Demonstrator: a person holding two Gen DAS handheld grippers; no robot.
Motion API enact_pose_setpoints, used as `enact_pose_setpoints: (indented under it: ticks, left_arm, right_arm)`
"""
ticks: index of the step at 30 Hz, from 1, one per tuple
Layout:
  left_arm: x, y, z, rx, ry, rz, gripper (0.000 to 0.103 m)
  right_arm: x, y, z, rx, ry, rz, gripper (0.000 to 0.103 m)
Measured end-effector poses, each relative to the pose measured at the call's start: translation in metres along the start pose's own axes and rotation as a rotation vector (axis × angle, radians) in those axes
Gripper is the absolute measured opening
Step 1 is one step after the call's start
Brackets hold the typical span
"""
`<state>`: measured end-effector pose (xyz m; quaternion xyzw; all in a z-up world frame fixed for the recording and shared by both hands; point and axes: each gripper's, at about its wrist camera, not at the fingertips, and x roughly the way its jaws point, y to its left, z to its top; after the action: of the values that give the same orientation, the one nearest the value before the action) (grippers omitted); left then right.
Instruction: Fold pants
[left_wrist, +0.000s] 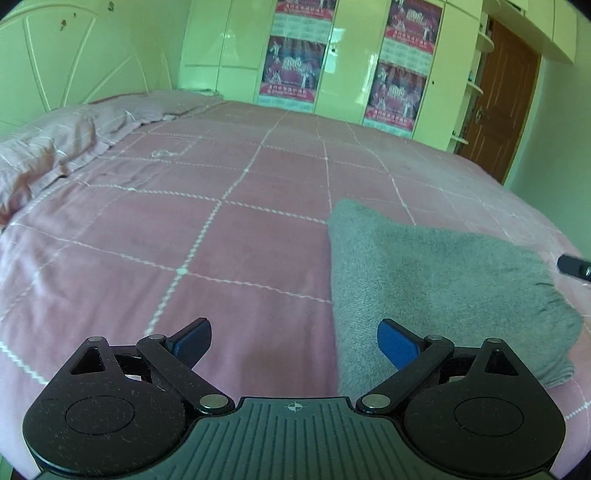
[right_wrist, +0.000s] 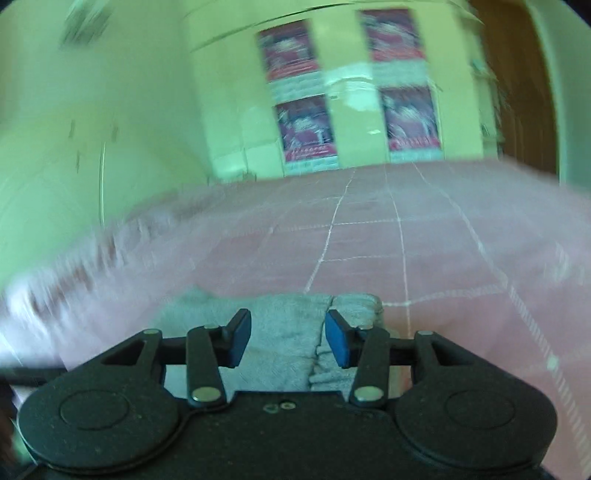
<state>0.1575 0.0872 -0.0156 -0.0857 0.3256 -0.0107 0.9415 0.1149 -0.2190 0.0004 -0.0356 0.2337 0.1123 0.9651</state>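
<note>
Pink checked bed (left_wrist: 221, 229) carries grey pants (left_wrist: 436, 288) folded compact near its edge; left hand-held gripper (left_wrist: 294, 345) and right hand-held gripper (right_wrist: 288, 338) both gape empty, so a careless sweep may snag and undo folds.

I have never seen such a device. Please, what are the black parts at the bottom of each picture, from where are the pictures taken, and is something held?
The black parts are two hand-held grippers, each with two blue-tipped fingers. A camera sits on each and looks forward along the fingers. One picture comes from the left gripper, the other, which is blurred, from the right gripper. Both look over a bed with a pink checked cover. Gray pants, already folded into a bundle, lie on it. Both grippers are open and hold nothing; the right one has the pants just in front of its fingers.
</note>
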Motion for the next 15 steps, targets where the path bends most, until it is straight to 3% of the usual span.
enact_pose_setpoints:
  ticks: [2,3,6,8,9,11,15]
  left_arm:
    - [0.016,-0.006,-0.004,0.017,0.051,0.009,0.096]
    - [0.022,-0.006,-0.007,0.015,0.068,0.007,0.096]
    - [0.022,-0.003,-0.008,0.01,0.068,0.0,0.098]
    - [0.016,-0.001,-0.007,0.008,0.064,-0.004,0.099]
    - [0.013,0.0,-0.006,0.011,0.061,-0.001,0.099]
    - [0.008,0.002,-0.004,0.023,0.067,-0.017,0.099]
    - [0.005,0.007,0.002,0.052,0.053,-0.127,0.103]
  right_arm:
    - [0.029,0.003,-0.013,-0.043,0.159,-0.039,0.036]
    - [0.034,0.0,-0.019,-0.037,0.186,-0.03,0.037]
    - [0.013,-0.001,-0.016,-0.008,0.115,0.024,0.039]
    - [-0.005,-0.011,-0.013,0.075,0.057,0.049,0.066]
    - [-0.012,-0.016,-0.014,0.11,0.036,0.05,0.071]
    - [-0.025,-0.036,-0.018,0.201,0.004,0.072,0.072]
    - [-0.028,-0.087,-0.033,0.461,0.054,0.152,0.077]
